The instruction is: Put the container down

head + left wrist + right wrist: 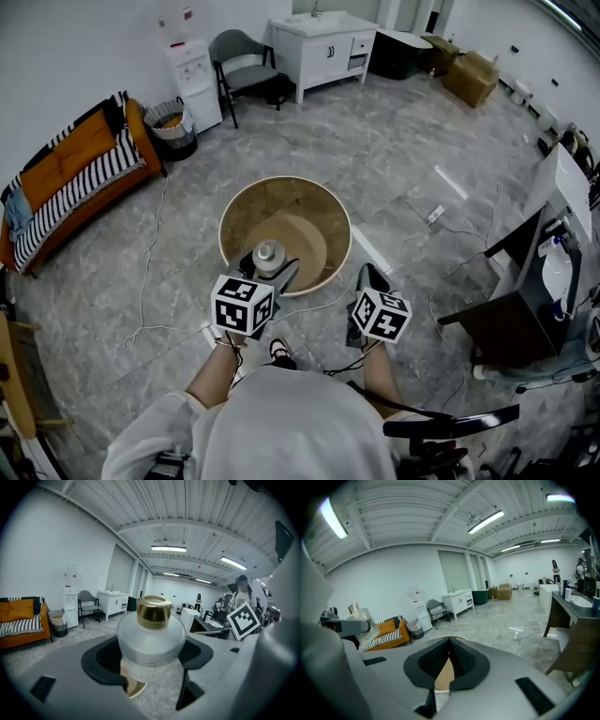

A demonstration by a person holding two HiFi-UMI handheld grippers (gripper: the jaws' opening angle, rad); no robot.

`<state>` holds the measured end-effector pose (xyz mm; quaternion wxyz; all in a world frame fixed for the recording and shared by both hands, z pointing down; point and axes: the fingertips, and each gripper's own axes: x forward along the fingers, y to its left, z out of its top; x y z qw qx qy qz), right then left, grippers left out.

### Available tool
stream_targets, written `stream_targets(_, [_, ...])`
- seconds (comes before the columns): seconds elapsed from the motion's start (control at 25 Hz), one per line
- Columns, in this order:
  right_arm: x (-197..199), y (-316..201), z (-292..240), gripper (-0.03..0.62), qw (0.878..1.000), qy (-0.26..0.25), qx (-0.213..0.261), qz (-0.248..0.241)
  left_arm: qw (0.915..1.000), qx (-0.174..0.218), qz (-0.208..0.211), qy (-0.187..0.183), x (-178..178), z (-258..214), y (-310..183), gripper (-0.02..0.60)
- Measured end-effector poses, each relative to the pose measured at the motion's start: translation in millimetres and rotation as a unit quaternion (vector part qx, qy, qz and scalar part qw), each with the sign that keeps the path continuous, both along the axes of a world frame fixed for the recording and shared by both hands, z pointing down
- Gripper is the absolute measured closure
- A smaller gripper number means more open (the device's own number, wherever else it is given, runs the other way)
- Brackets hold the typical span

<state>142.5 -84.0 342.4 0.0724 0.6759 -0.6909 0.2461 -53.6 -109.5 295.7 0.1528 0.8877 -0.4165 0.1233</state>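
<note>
The container is a frosted glass bottle with a gold cap. It stands upright between the jaws of my left gripper, which is shut on its body. In the head view it hangs over the near edge of a round wooden table with a pale rim. My right gripper is just right of that table's near edge, shut with nothing in it. The right gripper view also catches the container at its far left.
An orange sofa with a striped blanket stands at the left wall. A water dispenser, a grey chair and a white cabinet line the back. A dark desk is at the right. Cables lie on the floor.
</note>
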Motion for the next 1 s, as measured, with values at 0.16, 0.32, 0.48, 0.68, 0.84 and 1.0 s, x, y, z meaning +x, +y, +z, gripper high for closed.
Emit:
stream_targets(0.16, [-7,-40,0,0.571,1.0,0.005,-0.005,-0.006,1.0,-0.003,0.001,0.0,-5,4,-39,0.242])
stream_targets(0.32, [-19,-72,1,0.571,1.0,0.018,-0.014,-0.019,1.0,0.002,0.007,0.0,-11,9,-71,0.242])
stream_targets(0.48, [-27,-87,12,0.571,0.999,0.028,-0.03,-0.026,0.9999,-0.006,0.01,0.01,-16,25,-89,0.242])
stream_targets(0.68, [-19,-99,30,0.571,0.998,0.036,-0.044,-0.031,0.9994,-0.031,0.002,0.014,-9,51,-99,0.242])
stream_targets(0.84, [-17,-118,46,0.571,0.997,0.032,-0.061,-0.045,0.9987,-0.049,-0.005,0.012,-1,67,-109,0.242])
stream_targets(1.0, [-15,-124,61,0.571,0.995,0.03,-0.075,-0.061,0.9979,-0.065,-0.005,0.008,8,83,-107,0.242])
